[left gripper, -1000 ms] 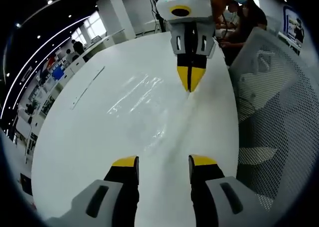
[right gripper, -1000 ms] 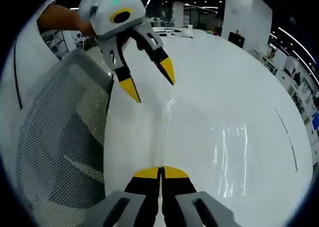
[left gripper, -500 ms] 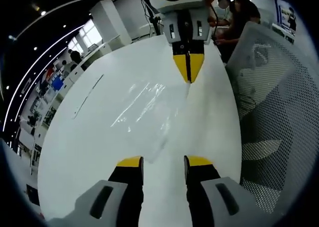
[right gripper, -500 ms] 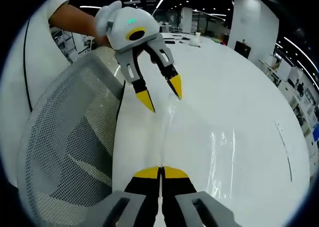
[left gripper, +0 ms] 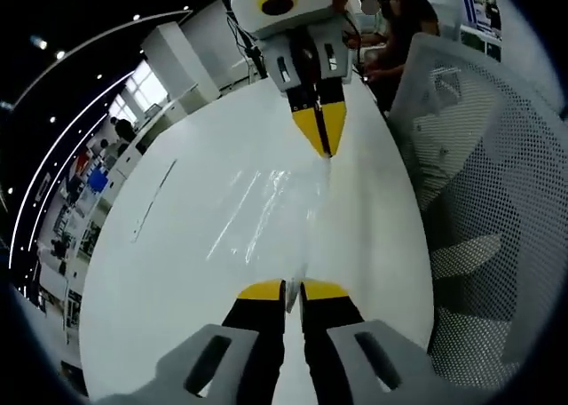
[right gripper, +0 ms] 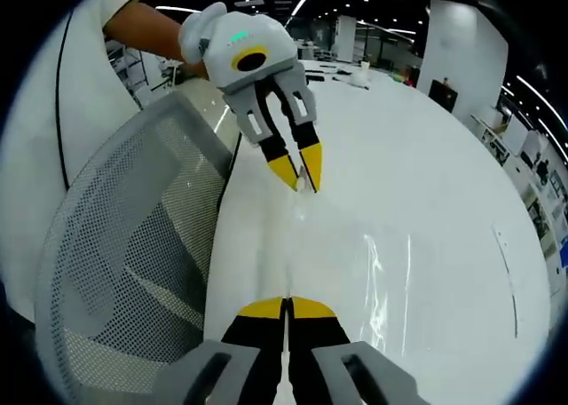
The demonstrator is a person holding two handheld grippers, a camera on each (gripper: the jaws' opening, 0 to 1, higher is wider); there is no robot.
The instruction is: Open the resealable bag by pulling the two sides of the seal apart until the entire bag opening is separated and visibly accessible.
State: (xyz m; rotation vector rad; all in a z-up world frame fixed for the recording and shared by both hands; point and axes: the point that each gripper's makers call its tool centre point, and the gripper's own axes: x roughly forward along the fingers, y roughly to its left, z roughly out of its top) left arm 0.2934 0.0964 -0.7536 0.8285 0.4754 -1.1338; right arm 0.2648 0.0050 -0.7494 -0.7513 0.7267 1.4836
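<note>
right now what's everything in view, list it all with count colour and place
bag: one, clear, flat on the table between the two grippers
table: one, white, under the bag
chair: one, white mesh back, at the table's edge
people: a few, dark clothes, seated at the far end of the table
left gripper: one, grey with yellow tips, jaws pinched on one edge of the bag
right gripper: one, grey with yellow tips, jaws pinched on the opposite edge
</note>
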